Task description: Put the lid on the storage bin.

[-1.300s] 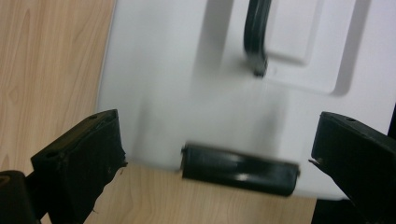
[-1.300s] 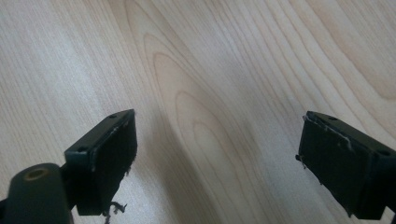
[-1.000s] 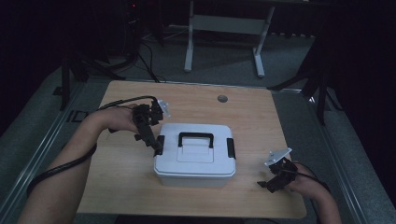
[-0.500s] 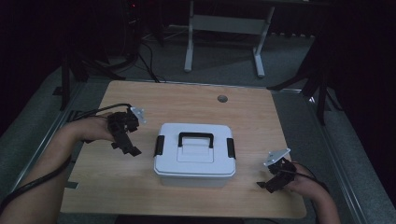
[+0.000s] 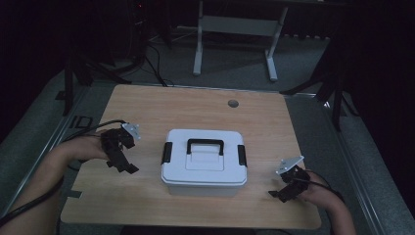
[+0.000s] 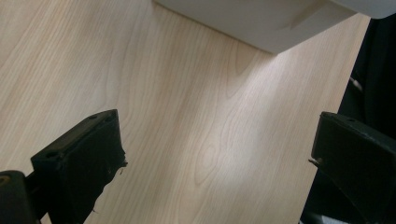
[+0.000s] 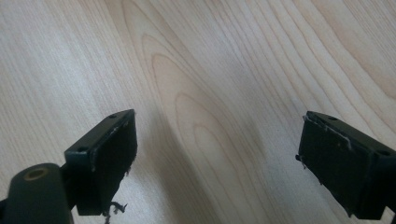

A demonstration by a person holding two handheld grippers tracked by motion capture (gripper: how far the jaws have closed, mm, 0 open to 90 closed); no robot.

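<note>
I have a white plastic box (image 5: 204,161) sitting closed at the middle of the bench (image 5: 195,105), with a black carry handle (image 5: 205,145) lying flat on its lid and a black latch (image 5: 166,152) at each short end. My left gripper (image 5: 121,155) hovers just off its left end, my right gripper (image 5: 286,188) sits low near the front right corner of the bench, apart from the box. Both sets of fingers stand wide open and hold nothing.

I judge the box stiff and smooth-walled, likely light unless something is inside, which I cannot tell with the lid on. Its sides look slippery and too broad for these fingers to span, so I would not squeeze the body. The handle is the place to lift from; the latches are the places to pinch if the lid is to come off, one per gripper.

The high view gives me the whole layout: the handle, both latches, and where each hand stands. The left gripper view adds what that one cannot: the lower edge of the box wall (image 6: 261,23) close up and bare wood grain between the fingers (image 6: 88,158). The right gripper view shows only wood between its fingers (image 7: 107,158).
</note>
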